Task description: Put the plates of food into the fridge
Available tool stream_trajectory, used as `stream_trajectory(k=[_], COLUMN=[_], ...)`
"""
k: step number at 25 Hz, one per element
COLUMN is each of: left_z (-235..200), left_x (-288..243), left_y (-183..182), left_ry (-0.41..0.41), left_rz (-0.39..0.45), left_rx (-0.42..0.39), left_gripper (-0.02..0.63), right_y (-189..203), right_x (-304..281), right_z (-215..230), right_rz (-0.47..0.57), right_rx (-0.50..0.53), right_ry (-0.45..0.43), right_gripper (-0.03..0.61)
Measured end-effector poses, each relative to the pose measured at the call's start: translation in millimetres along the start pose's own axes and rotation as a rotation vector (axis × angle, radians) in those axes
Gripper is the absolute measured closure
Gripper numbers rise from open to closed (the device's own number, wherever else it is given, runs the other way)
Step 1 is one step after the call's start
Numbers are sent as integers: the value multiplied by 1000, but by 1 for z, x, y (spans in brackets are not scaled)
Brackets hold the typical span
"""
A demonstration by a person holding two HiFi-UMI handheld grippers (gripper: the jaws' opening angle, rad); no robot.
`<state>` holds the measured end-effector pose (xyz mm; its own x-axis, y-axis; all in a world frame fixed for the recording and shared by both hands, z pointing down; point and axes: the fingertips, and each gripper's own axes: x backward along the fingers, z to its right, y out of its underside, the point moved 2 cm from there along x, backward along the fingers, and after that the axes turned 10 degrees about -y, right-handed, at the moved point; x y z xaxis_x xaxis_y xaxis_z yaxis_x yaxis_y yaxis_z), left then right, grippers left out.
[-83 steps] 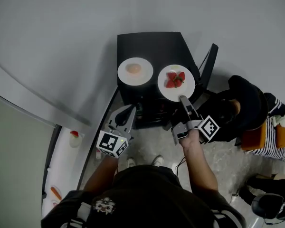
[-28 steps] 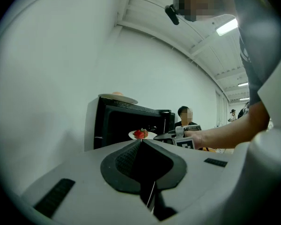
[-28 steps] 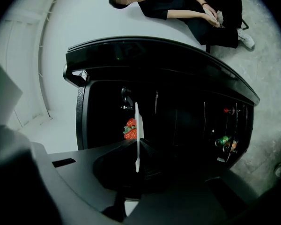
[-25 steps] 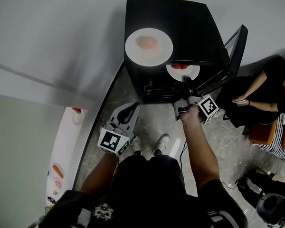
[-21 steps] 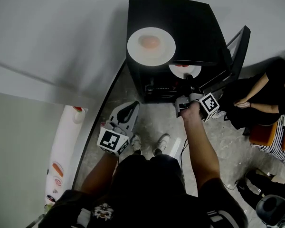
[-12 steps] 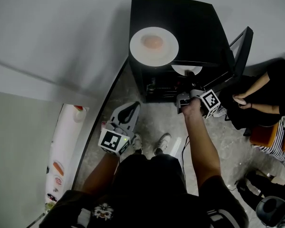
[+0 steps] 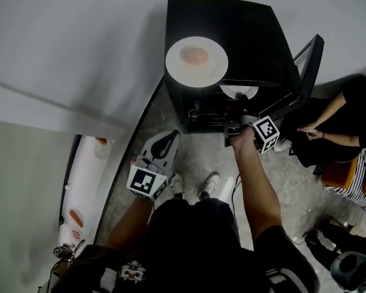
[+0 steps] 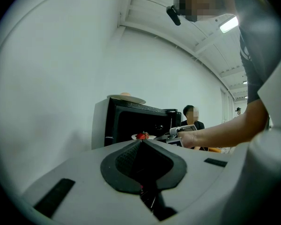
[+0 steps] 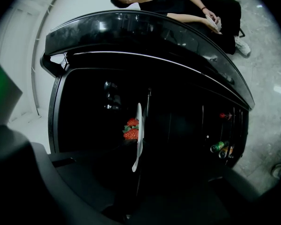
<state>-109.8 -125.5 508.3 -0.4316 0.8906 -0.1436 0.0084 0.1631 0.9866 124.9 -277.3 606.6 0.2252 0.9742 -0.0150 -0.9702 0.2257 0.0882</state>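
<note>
Your right gripper (image 7: 239, 110) pinches the strawberry plate (image 7: 239, 91) by its near rim, just inside the fridge (image 7: 244, 35). It looks stiff, slick and breakable: tilt it and the strawberries (image 9: 130, 134) roll. Meanwhile your left gripper (image 7: 165, 144) waits pressed together, empty, before the fridge.

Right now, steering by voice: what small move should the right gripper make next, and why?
Probably lower the plate until it rests, then open. The right gripper is shut on its rim, with the plate already inside the fridge; whether the plate sits on anything I cannot tell.
</note>
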Motion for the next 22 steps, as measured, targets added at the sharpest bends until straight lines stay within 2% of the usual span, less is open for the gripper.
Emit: stream_trajectory(k=[2,6,15,19,22], left_z=[2,3,10,14,20], left_x=[-1,-1,-1,-4,-7], left_y=[-3,-4,-11,-18,-23], left_ry=[2,2,18,28,41], left_rz=[3,1,12,27,40], left_rx=[-16,-6,5,7,8], left_gripper=[591,591,591,591,591], right_y=[-3,-12,-16,-12,-4], right_x=[1,9,61,81,94], right_z=[0,-3,-24,-58,-88], right_rz=[17,45,10,-40,-91], right_rx=[4,32,229,388,626], right_ry=[-2,-22,-64,-140,-208], right_gripper=[540,481,474,474,476])
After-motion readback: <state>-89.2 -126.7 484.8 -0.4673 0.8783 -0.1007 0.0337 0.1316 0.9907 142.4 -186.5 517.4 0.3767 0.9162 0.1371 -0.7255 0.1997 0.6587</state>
